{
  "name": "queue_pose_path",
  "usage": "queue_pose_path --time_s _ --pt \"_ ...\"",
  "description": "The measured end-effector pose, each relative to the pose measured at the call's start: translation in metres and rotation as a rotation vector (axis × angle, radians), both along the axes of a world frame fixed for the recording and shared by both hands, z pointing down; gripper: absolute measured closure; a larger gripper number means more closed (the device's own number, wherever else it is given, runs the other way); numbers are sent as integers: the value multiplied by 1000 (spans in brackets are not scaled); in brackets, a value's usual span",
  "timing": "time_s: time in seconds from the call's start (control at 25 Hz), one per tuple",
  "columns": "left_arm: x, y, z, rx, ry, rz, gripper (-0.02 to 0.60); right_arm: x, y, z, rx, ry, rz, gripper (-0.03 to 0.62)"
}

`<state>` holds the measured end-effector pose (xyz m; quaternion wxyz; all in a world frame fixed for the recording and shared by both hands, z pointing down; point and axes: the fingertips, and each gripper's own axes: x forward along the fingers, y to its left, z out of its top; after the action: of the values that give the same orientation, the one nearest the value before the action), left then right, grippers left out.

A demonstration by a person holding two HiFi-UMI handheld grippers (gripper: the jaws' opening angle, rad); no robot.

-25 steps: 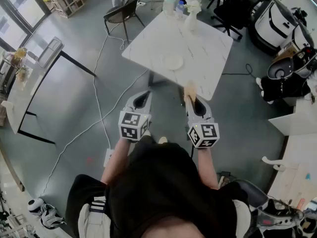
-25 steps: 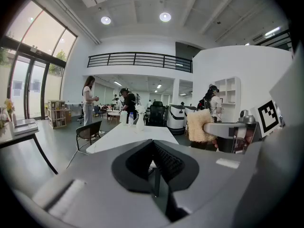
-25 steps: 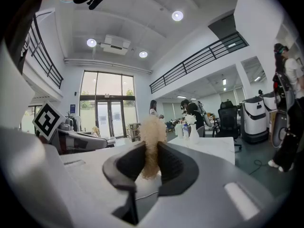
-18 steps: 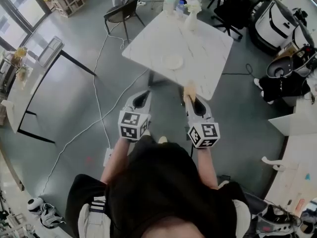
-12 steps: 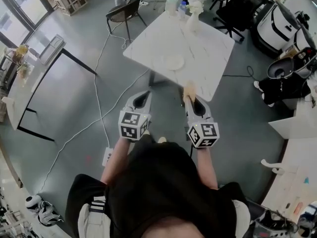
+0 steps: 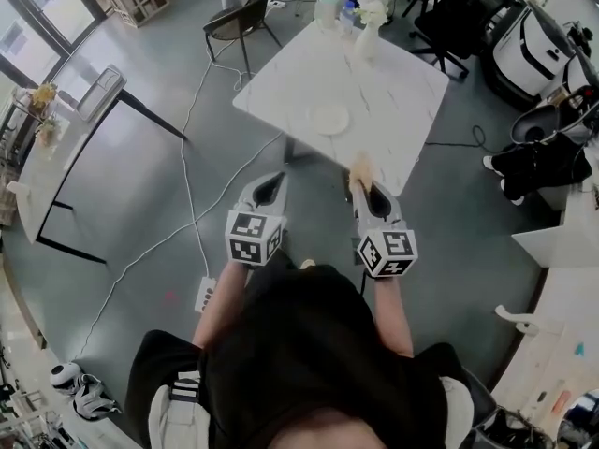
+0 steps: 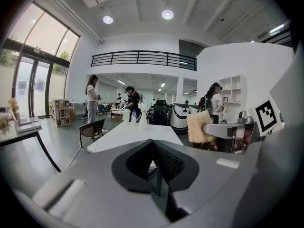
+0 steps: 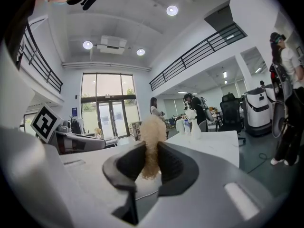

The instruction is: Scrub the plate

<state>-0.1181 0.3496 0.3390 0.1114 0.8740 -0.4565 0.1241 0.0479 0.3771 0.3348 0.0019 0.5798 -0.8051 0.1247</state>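
Note:
A small white plate (image 6: 329, 118) lies near the front of the white marble table (image 6: 393, 82). Both grippers hover side by side in the air, short of the table's near edge. My right gripper (image 6: 359, 181) is shut on a tan fluffy scrubber (image 6: 358, 167), which sticks out between its jaws in the right gripper view (image 8: 152, 139). My left gripper (image 6: 270, 186) is shut with nothing in it; in the left gripper view its jaws meet (image 7: 159, 172). That view also shows the scrubber (image 7: 198, 126) off to the right.
A vase of white flowers (image 6: 366, 21) and bottles (image 6: 324, 9) stand at the table's far corner. A black chair (image 6: 234, 21) is at the table's far left. A cable (image 6: 187, 204) and a power strip (image 6: 204, 295) lie on the floor. People stand far behind the table.
The head view has drifted slightly. Both grippers keep the same places and the scrubber stays in the right one.

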Motion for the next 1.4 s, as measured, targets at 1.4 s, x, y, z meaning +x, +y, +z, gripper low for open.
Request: queue_pose_path --time_s 1.4 --pt "51 -254 26 -138 -13 235 575 22 -226 24 -137 -11 181 525"
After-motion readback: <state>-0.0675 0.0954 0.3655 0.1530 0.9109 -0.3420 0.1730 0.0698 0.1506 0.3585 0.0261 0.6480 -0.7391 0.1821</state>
